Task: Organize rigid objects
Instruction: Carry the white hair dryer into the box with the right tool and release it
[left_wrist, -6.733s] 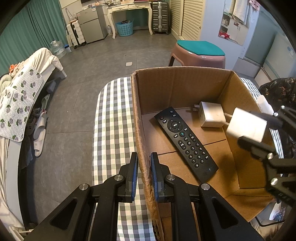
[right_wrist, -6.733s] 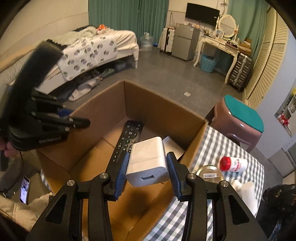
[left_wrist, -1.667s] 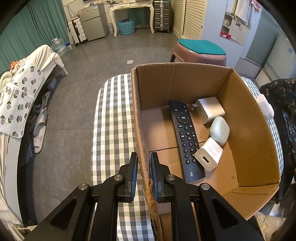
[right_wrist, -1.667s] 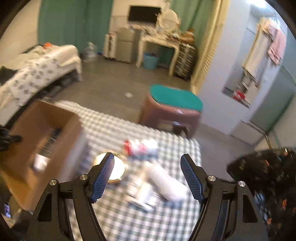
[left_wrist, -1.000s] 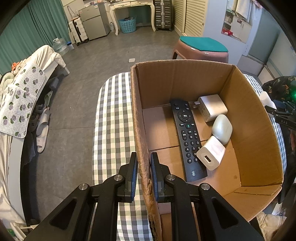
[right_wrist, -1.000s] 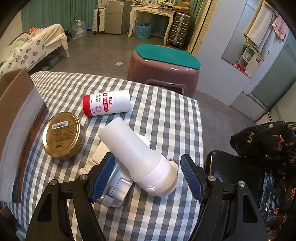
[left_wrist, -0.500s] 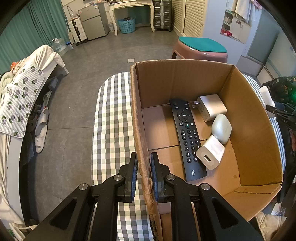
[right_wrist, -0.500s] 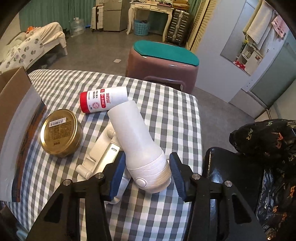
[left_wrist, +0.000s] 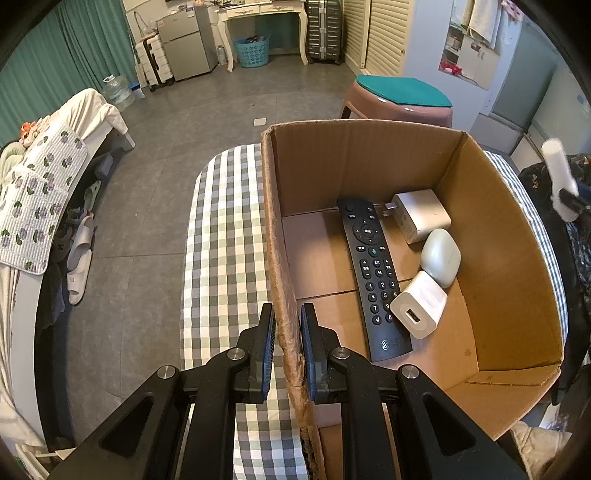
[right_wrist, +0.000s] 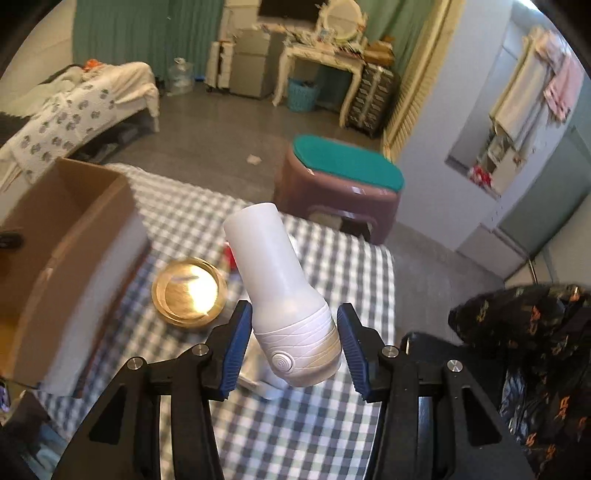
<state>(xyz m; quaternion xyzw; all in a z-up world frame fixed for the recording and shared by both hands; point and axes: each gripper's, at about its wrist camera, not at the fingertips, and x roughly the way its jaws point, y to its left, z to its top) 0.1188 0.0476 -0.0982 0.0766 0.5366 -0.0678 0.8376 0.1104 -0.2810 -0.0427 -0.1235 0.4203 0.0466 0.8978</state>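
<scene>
The left gripper has its fingers clamped on the near wall of the box, which sits on the checked surface. Inside lie a remote, two chargers and a small pale case. The right gripper has its fingers pressed on the wide end of a white dryer, held up off the surface, above a gold tin.
</scene>
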